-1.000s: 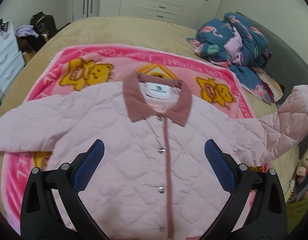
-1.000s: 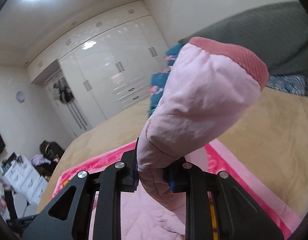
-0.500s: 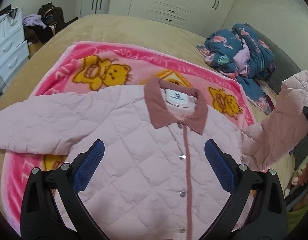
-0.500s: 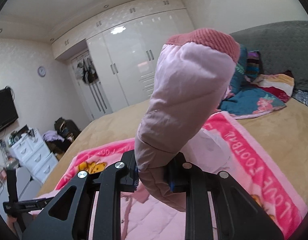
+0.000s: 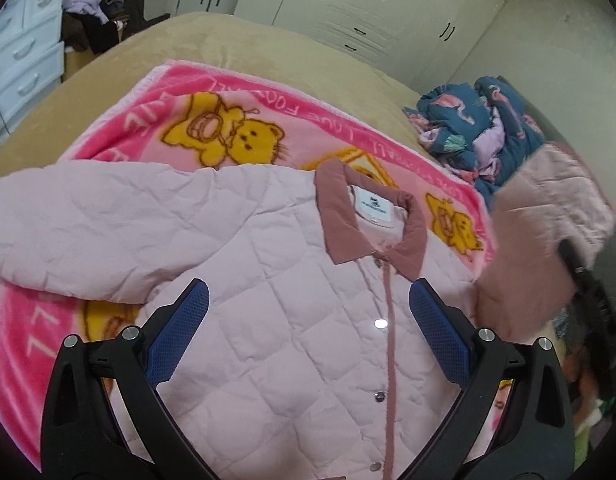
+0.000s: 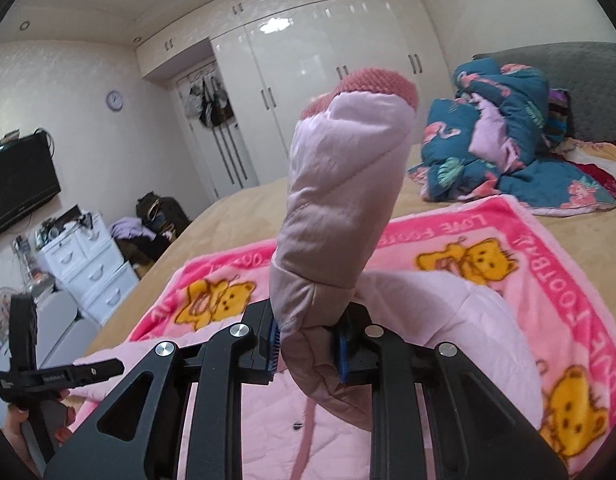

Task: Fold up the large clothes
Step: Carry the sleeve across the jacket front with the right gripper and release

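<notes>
Left wrist view first: my left gripper (image 5: pixel 308 320) is spread wide with nothing between the blue pads (image 5: pixel 178 338), hanging over the chest of the pink quilted jacket (image 5: pixel 268 272). The jacket lies face up on the pink bear blanket (image 5: pixel 236 120), which sits on the tan bed (image 5: pixel 236 44). Its collar (image 5: pixel 371 220) is at about 1 o'clock from the gripper, the snap placket runs down toward 5 o'clock, and one sleeve (image 5: pixel 68 220) stretches flat out to 9 o'clock. At 3 o'clock the other sleeve is lifted off the bed, blurry, with a dark bit of the right gripper beside it. A blue floral quilt (image 5: pixel 491 128) is bunched at 2 o'clock, white wardrobes (image 5: pixel 371 4) at 12, white drawers (image 5: pixel 20 52) at 10. Right wrist view: my right gripper (image 6: pixel 308 352) is pinching the sleeve (image 6: pixel 339 200) tight, fabric squeezed between the pads, and the sleeve stands up toward 12 o'clock with its darker knit cuff (image 6: pixel 371 84) on top. The rest of the jacket (image 6: pixel 447 312) lies below on the blanket (image 6: pixel 539 248). The quilt (image 6: pixel 507 136) is at 2 o'clock, a TV (image 6: pixel 20 184) at 9, and down at 8 o'clock a hand (image 6: pixel 16 428) grips the left gripper's black handle.
</notes>
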### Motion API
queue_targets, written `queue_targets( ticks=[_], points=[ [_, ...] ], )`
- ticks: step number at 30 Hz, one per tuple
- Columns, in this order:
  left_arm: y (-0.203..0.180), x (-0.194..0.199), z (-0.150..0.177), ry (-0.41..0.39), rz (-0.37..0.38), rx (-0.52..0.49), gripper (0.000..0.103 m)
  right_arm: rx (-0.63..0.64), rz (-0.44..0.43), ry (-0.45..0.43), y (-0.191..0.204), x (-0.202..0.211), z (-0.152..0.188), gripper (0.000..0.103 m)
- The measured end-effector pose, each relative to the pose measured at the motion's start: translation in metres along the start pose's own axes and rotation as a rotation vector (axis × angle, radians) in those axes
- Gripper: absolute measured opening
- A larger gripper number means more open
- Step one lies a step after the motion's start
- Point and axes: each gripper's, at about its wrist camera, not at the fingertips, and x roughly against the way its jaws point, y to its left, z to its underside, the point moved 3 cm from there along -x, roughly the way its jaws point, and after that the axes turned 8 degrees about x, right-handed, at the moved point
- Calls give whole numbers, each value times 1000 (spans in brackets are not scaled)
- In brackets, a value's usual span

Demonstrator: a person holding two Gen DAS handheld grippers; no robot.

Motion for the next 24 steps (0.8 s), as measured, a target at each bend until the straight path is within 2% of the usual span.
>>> queue_targets(
  ticks=[5, 11, 15, 19, 24],
  points=[
    [6, -6, 3, 14, 21, 25, 94, 26, -23, 45, 26, -26, 24, 20],
    [6, -16, 11, 66, 85, 51, 94, 17, -50, 123, 43, -55, 64, 20],
    [5, -22, 15, 83, 87, 71, 94, 16, -68, 180, 55, -72, 89, 20],
    [3, -27, 19, 91, 78, 72, 94, 13, -102, 242, 64, -85, 113, 23],
    [-2, -30, 21, 99, 115, 78, 94, 72, -125, 284, 79, -89, 131, 30]
  ],
)
